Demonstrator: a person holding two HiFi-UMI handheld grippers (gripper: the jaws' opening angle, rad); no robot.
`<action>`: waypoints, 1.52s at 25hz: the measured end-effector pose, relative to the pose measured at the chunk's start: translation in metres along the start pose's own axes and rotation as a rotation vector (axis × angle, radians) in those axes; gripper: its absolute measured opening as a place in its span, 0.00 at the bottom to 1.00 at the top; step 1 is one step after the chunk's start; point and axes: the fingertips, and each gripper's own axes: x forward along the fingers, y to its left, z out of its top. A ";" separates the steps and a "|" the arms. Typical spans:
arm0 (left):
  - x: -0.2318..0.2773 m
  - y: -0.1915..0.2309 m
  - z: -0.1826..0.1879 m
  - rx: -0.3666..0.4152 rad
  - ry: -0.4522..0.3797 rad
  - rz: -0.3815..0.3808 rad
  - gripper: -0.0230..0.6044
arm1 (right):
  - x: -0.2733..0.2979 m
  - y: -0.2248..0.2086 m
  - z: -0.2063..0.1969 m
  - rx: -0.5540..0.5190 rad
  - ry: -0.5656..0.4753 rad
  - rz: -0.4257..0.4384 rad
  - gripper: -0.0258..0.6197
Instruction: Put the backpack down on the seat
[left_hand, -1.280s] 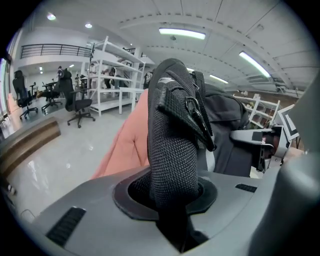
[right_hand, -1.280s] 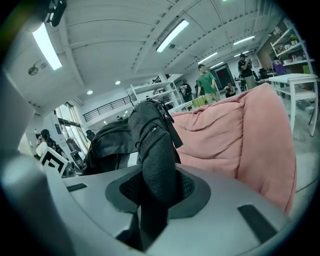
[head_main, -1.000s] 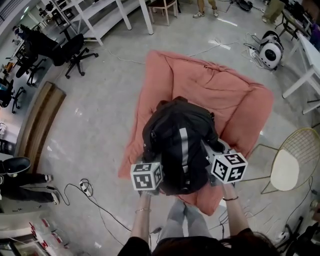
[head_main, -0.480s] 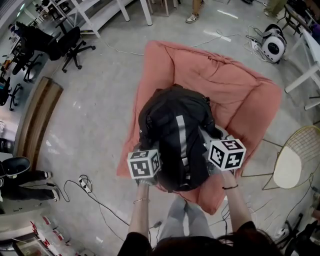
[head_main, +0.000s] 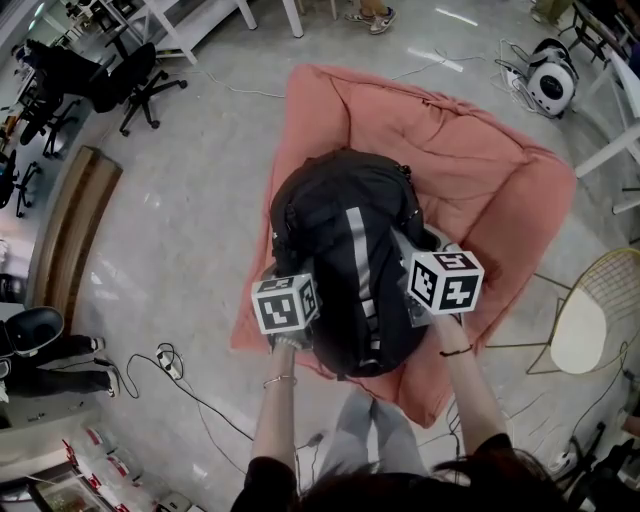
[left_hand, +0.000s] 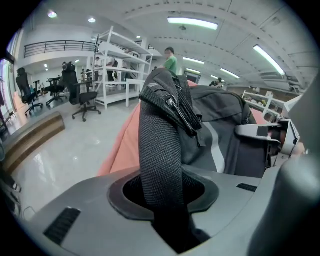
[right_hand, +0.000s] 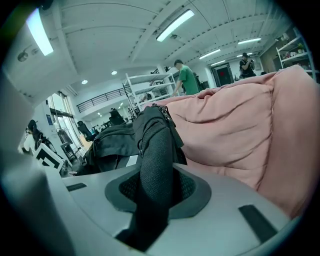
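**Item: black backpack, at the pink cushion seat, one strap in each gripper**

Location. The backpack stands over the front-middle part of the pink cushion seat. Its grey stripe faces up and its near end lies toward the person. From the head view I cannot tell whether its full weight is down on the cushion.

Holds. The left gripper has the left strap running up between its jaws. Those jaws are easing apart, though the webbing sits snug in the narrow gap. The right gripper is closed to a similar narrow gap on the right strap, which fills the space between the pads.

Handling, by estimate. The pack has a soft shell and bulges, so it is probably packed and moderately heavy. It will likely sag and roll rather than stand by itself. The woven mesh straps look rough enough not to slip, and nothing visible seems breakable. The seat is soft too, so it should give under the load and cradle it.

Where to take hold. The two shoulder straps near their upper ends, one per gripper, keep the load level. A single strap would let the pack swing and tip.
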 end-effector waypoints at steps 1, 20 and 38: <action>0.003 0.002 0.001 -0.003 0.001 0.007 0.23 | 0.003 -0.001 0.001 -0.002 0.000 -0.005 0.17; 0.022 0.034 0.011 -0.078 -0.044 0.118 0.56 | 0.035 -0.008 0.014 0.038 -0.047 -0.085 0.40; -0.054 0.026 0.028 0.027 -0.154 0.219 0.39 | -0.019 0.017 0.036 0.026 -0.095 -0.031 0.29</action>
